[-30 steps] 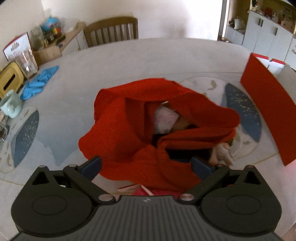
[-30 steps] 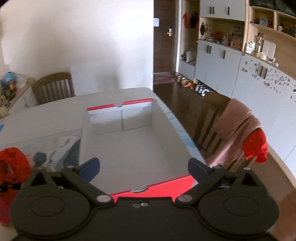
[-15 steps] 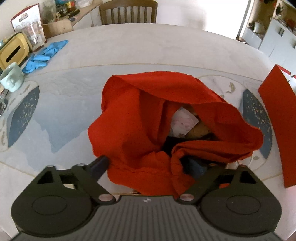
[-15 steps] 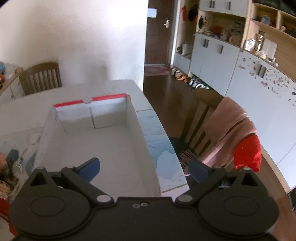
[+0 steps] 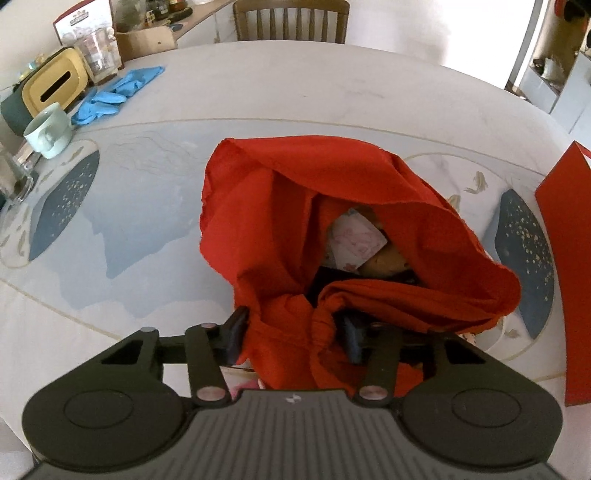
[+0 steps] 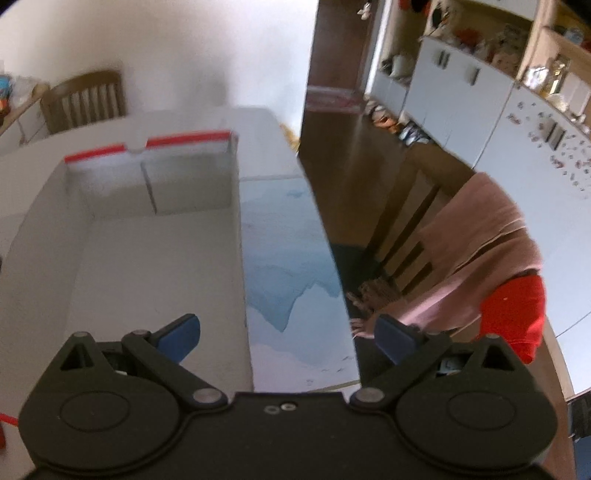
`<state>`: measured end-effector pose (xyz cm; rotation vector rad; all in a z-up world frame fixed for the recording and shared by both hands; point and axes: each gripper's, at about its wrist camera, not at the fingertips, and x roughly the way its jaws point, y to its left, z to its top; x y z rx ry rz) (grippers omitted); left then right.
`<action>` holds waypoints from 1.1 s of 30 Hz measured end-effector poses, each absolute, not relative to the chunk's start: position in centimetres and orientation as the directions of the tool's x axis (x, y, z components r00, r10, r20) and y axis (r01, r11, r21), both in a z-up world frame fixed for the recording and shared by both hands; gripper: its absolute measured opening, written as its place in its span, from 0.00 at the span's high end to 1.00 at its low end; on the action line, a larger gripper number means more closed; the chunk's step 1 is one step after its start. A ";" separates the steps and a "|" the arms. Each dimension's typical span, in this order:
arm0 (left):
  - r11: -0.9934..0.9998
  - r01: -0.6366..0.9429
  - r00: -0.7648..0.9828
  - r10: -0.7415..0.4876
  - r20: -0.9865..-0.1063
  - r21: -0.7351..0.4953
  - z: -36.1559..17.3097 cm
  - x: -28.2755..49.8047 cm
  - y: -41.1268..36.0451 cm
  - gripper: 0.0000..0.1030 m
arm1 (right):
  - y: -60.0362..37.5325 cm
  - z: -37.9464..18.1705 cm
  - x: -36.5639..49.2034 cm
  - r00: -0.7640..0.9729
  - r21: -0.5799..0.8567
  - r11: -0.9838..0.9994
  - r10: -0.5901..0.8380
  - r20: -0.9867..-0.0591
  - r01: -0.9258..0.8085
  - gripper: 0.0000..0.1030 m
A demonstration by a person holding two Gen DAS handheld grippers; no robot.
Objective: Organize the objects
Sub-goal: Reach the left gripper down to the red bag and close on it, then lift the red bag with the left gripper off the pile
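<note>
A red cloth bag lies open on the table, with a pink patterned packet and a brown item showing in its mouth. My left gripper is shut on the bag's near edge, the red cloth bunched between its blue pads. My right gripper is open and empty, held above the right wall of a white box with a red rim and the table's right edge. The box's red outer side shows at the right of the left wrist view.
At the table's far left are a mint mug, a yellow tissue box, blue gloves and a glass jar. A wooden chair stands behind the table. Another chair with a pink towel stands right of the table.
My left gripper moved in and closed on the near edge of the red bag. My right gripper swung to the right, from over the box toward the table's right edge.
</note>
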<state>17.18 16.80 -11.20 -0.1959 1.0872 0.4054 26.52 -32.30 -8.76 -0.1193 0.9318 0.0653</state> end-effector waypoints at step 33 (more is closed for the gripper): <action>0.973 -0.194 0.664 0.039 -0.747 -0.122 2.9 13.4 11.0 0.88 | -30.9 -9.3 27.0 0.516 -0.051 0.964 0.095 -0.851 -0.261 0.91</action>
